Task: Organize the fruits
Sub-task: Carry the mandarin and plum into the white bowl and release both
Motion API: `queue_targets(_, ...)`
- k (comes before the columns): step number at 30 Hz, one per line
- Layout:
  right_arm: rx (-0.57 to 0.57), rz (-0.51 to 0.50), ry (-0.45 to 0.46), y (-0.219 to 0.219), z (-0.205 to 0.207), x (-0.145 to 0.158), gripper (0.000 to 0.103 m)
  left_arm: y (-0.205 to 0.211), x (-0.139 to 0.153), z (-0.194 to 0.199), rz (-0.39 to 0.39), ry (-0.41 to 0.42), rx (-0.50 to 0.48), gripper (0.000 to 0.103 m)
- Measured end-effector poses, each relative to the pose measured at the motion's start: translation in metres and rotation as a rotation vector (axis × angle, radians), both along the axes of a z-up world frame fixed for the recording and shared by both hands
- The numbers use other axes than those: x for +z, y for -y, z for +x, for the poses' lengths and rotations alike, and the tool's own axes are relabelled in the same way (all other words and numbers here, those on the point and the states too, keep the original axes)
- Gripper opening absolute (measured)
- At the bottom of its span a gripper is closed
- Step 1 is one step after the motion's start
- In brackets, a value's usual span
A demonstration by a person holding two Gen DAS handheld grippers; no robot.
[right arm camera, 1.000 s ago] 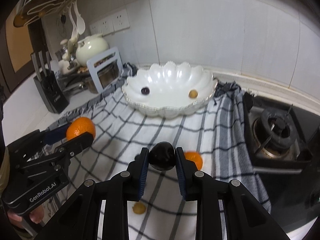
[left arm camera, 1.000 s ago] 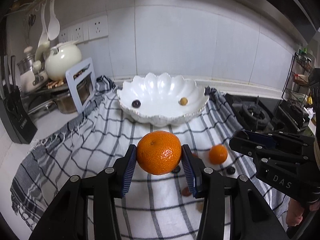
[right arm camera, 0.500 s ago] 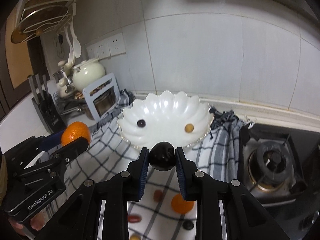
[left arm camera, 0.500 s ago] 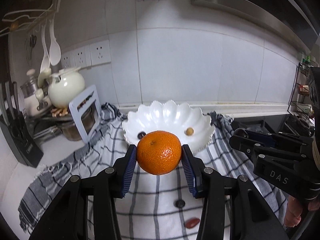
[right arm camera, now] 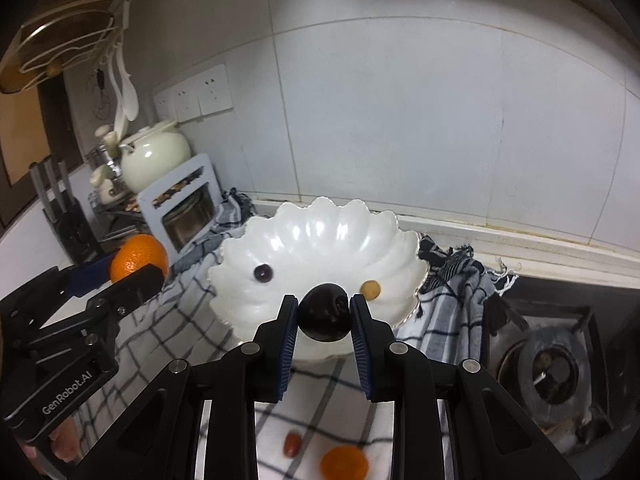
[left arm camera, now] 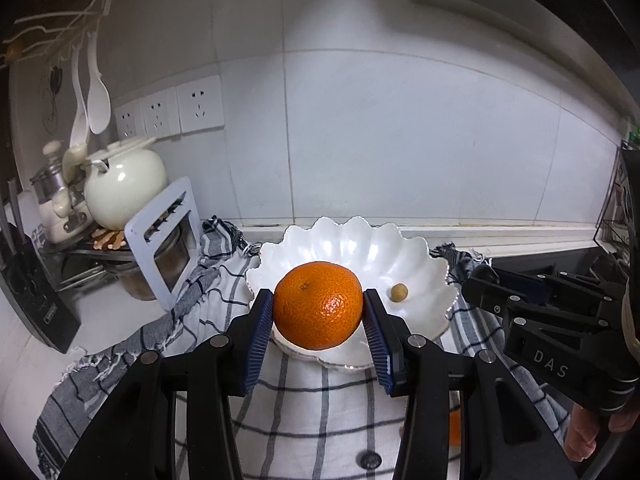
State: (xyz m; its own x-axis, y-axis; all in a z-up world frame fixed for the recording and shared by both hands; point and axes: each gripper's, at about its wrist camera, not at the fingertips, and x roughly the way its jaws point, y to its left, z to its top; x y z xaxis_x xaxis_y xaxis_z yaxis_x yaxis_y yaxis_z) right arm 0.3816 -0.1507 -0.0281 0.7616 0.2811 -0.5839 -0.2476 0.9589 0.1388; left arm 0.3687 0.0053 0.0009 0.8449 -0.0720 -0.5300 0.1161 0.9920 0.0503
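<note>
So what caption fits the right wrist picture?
Right gripper holds a dark plum before the white bowl; left gripper carries an orange.

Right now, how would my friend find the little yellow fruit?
Find the white scalloped bowl on the checked cloth. Two small fruits lie inside. The yellow fruit is on the right, paler than the dark grape on the left.

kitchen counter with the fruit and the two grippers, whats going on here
A person is sorting fruit with a handheld gripper in each hand. The left gripper is clamped on an orange, and the right gripper is clamped on a dark plum. Both are held up in front of the white scalloped bowl, which already has a dark grape and a small yellowish fruit in it. A smaller orange and a red date lie on the checked cloth.
</note>
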Motion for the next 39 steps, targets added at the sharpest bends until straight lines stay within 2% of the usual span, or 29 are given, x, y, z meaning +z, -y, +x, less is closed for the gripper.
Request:
queue_targets(18, 0.026, -0.056, -0.115, -0.007, 0.071, -0.037, 0.028, 0.002, -0.047, 0.082, 0.006, -0.165, 0.039, 0.045)
queue_targets(35, 0.035, -0.117, -0.224, -0.015, 0.101, -0.079, 0.029, 0.0, -0.088, 0.11, 0.046, -0.293, 0.062, 0.046)
queue_targets(36, 0.032, -0.117, -0.228, -0.014, 0.101, -0.081, 0.03, 0.001, -0.089, 0.11, 0.051, -0.297, 0.061, 0.048)
queue_targets(37, 0.032, -0.116, -0.236, -0.014, 0.102, -0.082, 0.033, 0.001, -0.089, 0.11, 0.054, -0.292, 0.063, 0.055)
queue_targets(38, 0.032, -0.115, -0.241, -0.013, 0.102, -0.084, 0.042, 0.001, -0.088, 0.109, 0.058, -0.282, 0.067, 0.058)
queue_targets(39, 0.025, -0.115, -0.24, -0.012, 0.102, -0.084, 0.046, 0.001, -0.085, 0.107, 0.067, -0.266, 0.07, 0.062)
